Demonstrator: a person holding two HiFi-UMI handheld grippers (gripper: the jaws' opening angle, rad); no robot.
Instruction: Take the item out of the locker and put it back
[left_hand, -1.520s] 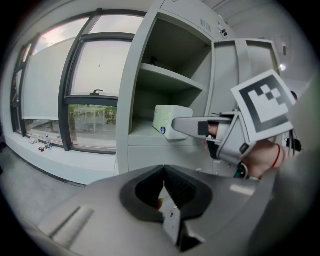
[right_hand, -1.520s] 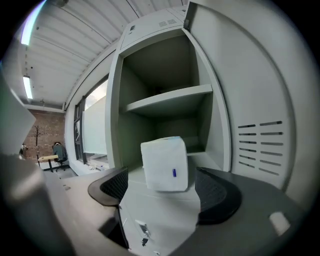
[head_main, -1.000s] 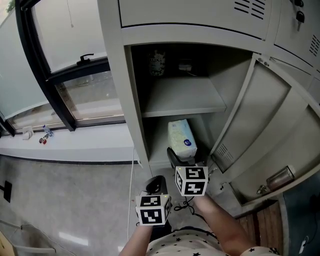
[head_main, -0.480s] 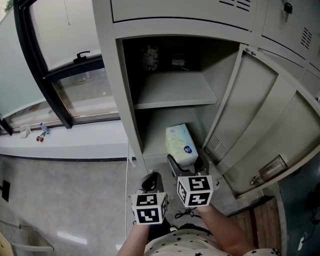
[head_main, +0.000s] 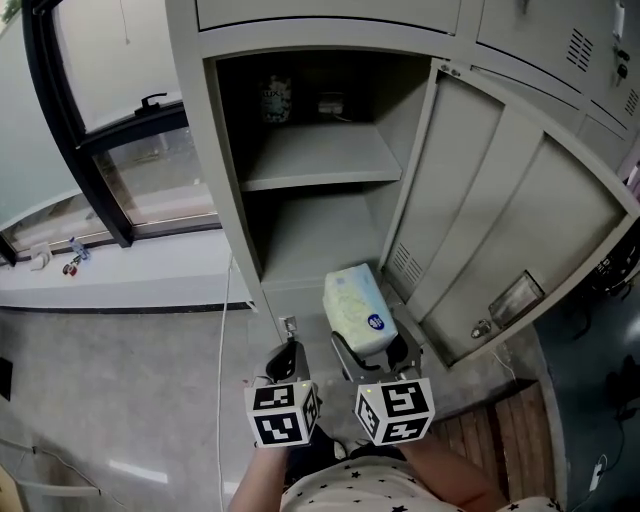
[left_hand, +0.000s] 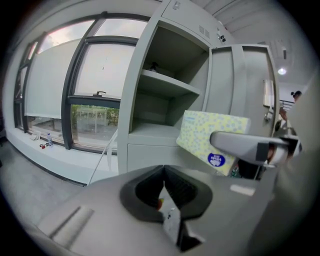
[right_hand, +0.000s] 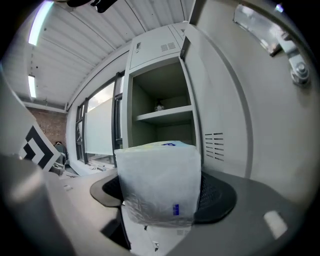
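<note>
The grey locker (head_main: 310, 155) stands open, its door (head_main: 500, 200) swung out to the right. A soft tissue pack (head_main: 358, 308), pale yellow with a blue round label, hangs in front of the lower compartment, outside it. My right gripper (head_main: 372, 342) is shut on the pack (right_hand: 160, 185) from both sides; its jaws have just closed a little on it. The pack (left_hand: 212, 140) also shows in the left gripper view, at the right. Beside and slightly behind it, my left gripper (head_main: 285, 360) is shut with nothing held (left_hand: 164, 187).
On the locker's upper shelf stand a small jar (head_main: 277, 98) and a dark object (head_main: 330, 103). A window sill (head_main: 110, 275) with small items (head_main: 70, 262) runs along the left. A white cable (head_main: 222, 330) hangs by the locker's left side. Wooden boards (head_main: 500, 440) lie at lower right.
The tissue pack has come out of the lower compartment toward me in the right gripper. The left gripper has drawn back too, by less.
</note>
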